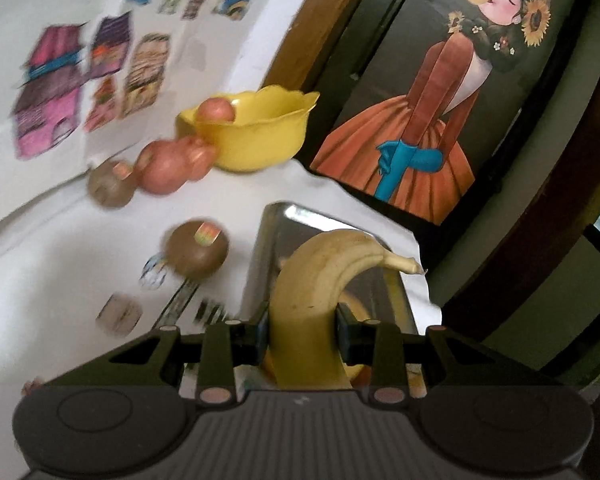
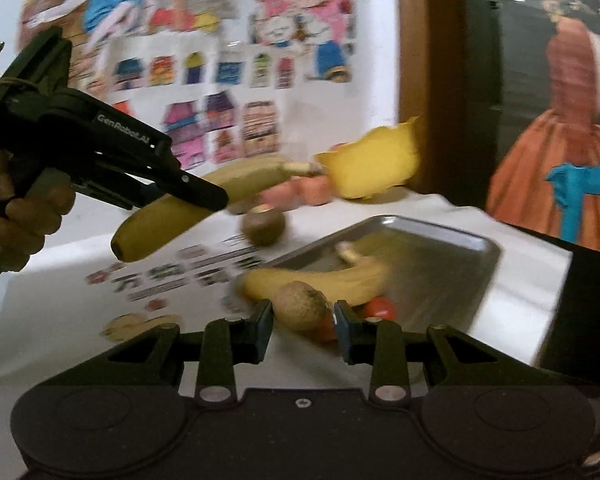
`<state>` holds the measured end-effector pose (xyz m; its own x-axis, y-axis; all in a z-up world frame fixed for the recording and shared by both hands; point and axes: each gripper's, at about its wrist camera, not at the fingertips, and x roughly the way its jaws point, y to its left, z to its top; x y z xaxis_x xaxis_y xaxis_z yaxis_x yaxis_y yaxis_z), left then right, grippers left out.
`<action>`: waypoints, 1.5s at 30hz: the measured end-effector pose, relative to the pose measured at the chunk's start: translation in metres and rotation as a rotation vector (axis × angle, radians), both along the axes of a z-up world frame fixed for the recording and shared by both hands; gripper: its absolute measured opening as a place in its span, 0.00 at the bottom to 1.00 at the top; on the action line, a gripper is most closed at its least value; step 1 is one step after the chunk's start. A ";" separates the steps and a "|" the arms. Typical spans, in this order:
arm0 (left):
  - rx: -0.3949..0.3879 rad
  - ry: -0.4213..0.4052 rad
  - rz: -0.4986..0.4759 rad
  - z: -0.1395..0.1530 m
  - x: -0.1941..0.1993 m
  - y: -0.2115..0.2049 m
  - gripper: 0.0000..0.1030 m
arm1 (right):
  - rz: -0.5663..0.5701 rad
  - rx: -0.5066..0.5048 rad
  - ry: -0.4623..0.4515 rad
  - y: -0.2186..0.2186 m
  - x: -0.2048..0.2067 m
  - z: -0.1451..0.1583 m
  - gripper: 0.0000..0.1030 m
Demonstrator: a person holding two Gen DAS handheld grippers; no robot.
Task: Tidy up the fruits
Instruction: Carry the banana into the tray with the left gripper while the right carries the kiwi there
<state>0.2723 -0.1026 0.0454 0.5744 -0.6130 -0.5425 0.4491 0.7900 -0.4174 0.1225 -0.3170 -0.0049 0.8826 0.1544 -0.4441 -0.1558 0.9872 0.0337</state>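
A: White cloth table [image 1: 60,264], sticker wall behind. Steel tray [image 2: 440,256] already has one banana; yellow bowl [image 1: 256,136] holds an apple.

B: We've got our left gripper [image 1: 302,334] clamped on a banana [image 1: 320,280], above the tray's near end. Right gripper [image 2: 303,322] pinches a brown fruit [image 2: 302,306].

A: We should lower the banana beside the other one, flat, then let go.

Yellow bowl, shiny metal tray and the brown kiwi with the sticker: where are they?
Yellow bowl [image 1: 256,136]: left wrist view, on its outer front wall.
Shiny metal tray [image 2: 432,268]: right wrist view, on its bare floor.
Brown kiwi with sticker [image 1: 194,254]: left wrist view, on its skin.
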 end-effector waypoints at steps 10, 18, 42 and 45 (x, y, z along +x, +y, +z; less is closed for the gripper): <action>0.066 0.032 -0.011 -0.024 0.046 -0.063 0.35 | -0.075 0.005 0.024 -0.044 0.040 -0.021 0.34; 0.100 0.017 -0.033 -0.033 0.054 -0.082 0.35 | -0.094 0.016 0.029 -0.056 0.049 -0.031 0.34; 0.080 0.064 -0.010 -0.050 0.063 -0.081 0.39 | -0.116 0.004 0.039 -0.054 0.051 -0.035 0.42; 0.064 0.056 0.009 -0.046 0.060 -0.074 0.42 | -0.124 0.009 0.032 -0.054 0.047 -0.032 0.51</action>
